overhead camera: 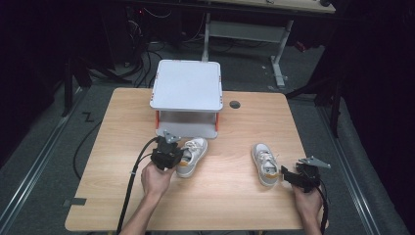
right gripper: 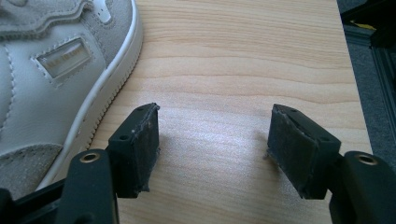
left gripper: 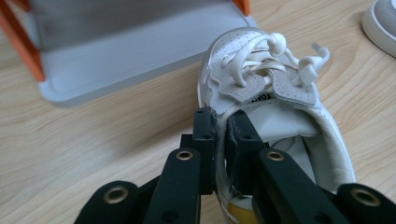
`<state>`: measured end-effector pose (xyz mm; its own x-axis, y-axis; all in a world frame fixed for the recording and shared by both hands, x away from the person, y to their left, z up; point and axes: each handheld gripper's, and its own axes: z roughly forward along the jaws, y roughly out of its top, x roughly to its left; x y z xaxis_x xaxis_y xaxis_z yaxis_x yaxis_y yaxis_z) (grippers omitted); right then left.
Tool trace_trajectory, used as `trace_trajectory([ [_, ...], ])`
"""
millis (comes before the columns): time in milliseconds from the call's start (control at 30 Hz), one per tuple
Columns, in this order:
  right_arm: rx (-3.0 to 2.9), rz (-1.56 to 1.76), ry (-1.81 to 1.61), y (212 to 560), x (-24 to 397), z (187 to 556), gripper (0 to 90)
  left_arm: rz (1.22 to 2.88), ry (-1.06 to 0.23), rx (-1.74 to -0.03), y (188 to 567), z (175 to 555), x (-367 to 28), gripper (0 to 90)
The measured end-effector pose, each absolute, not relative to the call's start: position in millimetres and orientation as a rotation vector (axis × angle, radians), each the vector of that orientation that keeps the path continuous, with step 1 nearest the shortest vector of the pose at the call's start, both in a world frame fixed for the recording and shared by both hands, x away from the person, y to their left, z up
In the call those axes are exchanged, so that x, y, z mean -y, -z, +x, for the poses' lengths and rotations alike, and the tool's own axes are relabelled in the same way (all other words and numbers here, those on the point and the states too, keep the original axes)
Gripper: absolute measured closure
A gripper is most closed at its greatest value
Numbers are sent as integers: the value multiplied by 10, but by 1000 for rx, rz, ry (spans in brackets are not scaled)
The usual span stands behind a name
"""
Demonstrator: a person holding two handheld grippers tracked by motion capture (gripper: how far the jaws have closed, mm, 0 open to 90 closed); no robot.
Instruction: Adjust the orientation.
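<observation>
Two white sneakers lie on the wooden table (overhead camera: 225, 196). The left sneaker (overhead camera: 193, 155) (left gripper: 275, 107) sits just in front of the grey two-tier rack (overhead camera: 187, 85), toe toward it. My left gripper (overhead camera: 167, 155) (left gripper: 222, 140) is shut on that sneaker's collar wall, one jaw inside the shoe and one outside. The right sneaker (overhead camera: 264, 164) (right gripper: 51, 88) rests flat further right. My right gripper (overhead camera: 299, 177) (right gripper: 214, 149) stands open just right of its heel, jaws wide apart over bare wood with nothing between them.
The rack's lower shelf (left gripper: 140, 51) with orange posts (left gripper: 21, 44) opens toward the sneakers. A cable hole (overhead camera: 235, 104) sits right of the rack. The table's right edge (right gripper: 348, 70) is close beside my right gripper. Desk legs and cables fill the floor beyond.
</observation>
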<state>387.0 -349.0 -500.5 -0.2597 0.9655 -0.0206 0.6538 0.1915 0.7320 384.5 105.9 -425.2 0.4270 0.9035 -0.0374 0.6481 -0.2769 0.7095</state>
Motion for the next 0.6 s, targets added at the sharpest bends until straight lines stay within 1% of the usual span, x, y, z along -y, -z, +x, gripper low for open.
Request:
trace_trajectory([
  [233,-1988,1509,-847,5005,3489,3869,336,2074,-506,-1270,4269,3901,-777,832],
  [600,-1988,1511,-848,5005,3489,3869,334,2123,-483,-1278,4411,4000,-487,826],
])
